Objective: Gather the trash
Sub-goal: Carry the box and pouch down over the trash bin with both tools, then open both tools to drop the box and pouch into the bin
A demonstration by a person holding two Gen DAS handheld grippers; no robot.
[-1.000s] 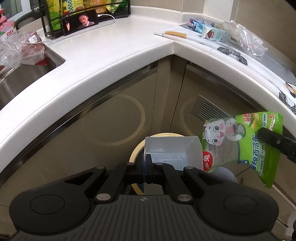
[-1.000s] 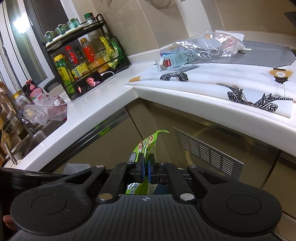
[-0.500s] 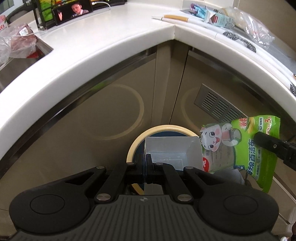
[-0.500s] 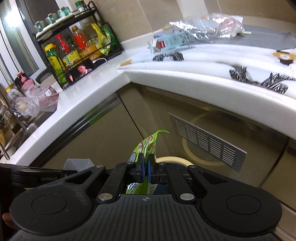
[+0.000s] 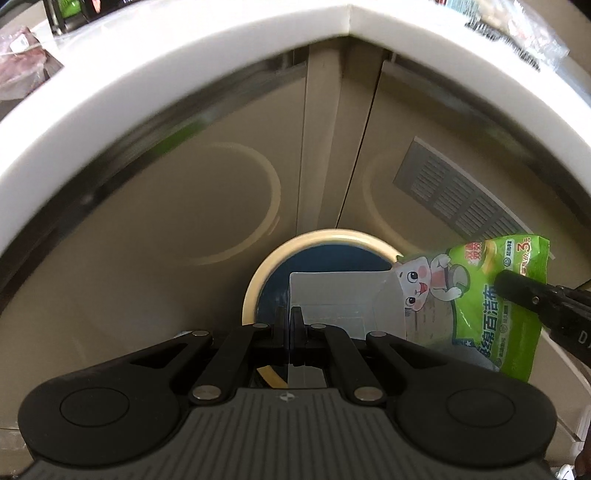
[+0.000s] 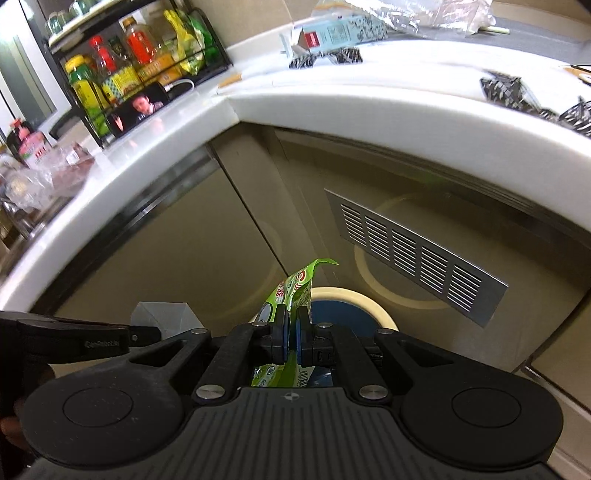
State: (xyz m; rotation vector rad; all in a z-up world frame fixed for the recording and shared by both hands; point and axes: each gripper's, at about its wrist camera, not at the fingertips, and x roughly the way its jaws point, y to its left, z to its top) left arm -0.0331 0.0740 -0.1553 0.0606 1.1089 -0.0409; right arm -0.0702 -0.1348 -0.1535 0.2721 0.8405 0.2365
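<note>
My left gripper [image 5: 290,323] is shut on a clear plastic box [image 5: 341,301] and holds it over a round trash bin [image 5: 258,275] with a cream rim and dark blue liner. My right gripper [image 6: 291,334] is shut on a green sponge-cloth wrapper [image 6: 295,291] with a cartoon rabbit. In the left wrist view the wrapper [image 5: 491,295] hangs at the bin's right edge, next to the box. The bin [image 6: 354,299] also shows below the right gripper, with the clear box [image 6: 162,314] at the left.
The bin stands on the floor in the corner of beige cabinets under a white L-shaped counter [image 6: 332,107]. A metal vent grille [image 6: 410,254] is on the right cabinet. The counter holds a carton [image 6: 332,33], plastic bags, a bottle rack [image 6: 136,62] and a phone.
Both grippers have dropped below counter level and moved closer to the bin, each still holding its item. The bin's opening now shows more fully.
</note>
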